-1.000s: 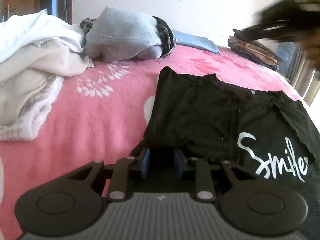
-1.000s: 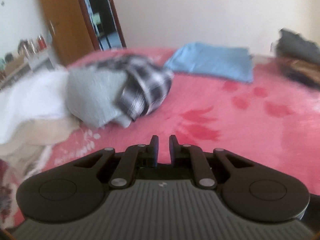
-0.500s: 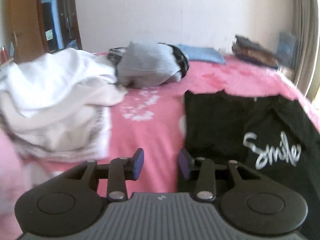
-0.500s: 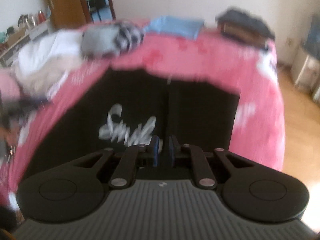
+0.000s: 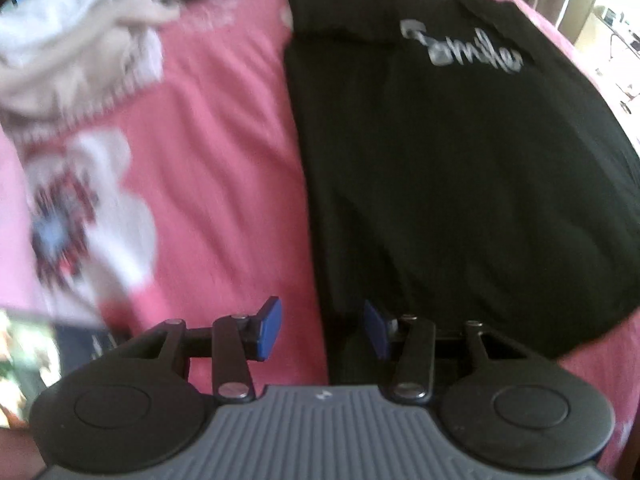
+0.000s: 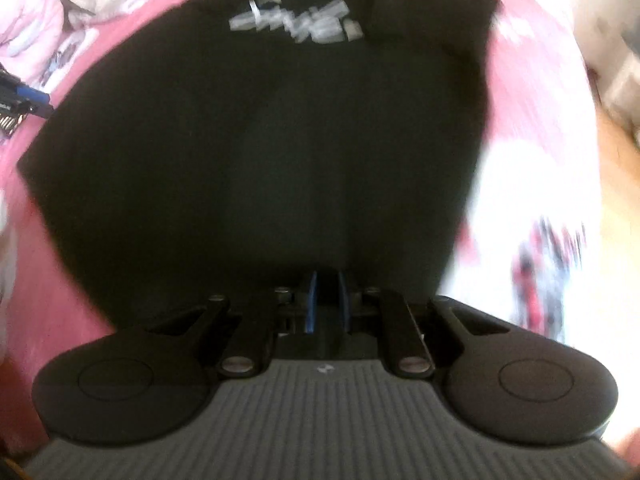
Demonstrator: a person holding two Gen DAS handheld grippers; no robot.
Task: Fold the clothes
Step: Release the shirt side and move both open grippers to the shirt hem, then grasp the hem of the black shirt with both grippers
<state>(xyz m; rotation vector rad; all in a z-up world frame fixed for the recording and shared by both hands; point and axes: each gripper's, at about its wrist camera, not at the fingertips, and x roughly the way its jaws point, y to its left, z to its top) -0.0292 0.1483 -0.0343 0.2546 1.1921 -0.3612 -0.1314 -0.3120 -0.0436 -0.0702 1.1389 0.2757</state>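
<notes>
Though blurred, both tongs (image 5: 322, 330) downward-tilted.

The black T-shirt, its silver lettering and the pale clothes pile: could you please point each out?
black T-shirt (image 5: 460, 184): left wrist view, plain middle.
silver lettering (image 5: 464, 48): left wrist view, mid-word.
pale clothes pile (image 5: 76, 36): left wrist view, top folds.

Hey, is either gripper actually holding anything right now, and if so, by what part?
Nothing is held. The left gripper has open jaws astride the near left edge of the black T-shirt, not pinching it. The right gripper hovers nearly closed over the shirt, empty.
</notes>
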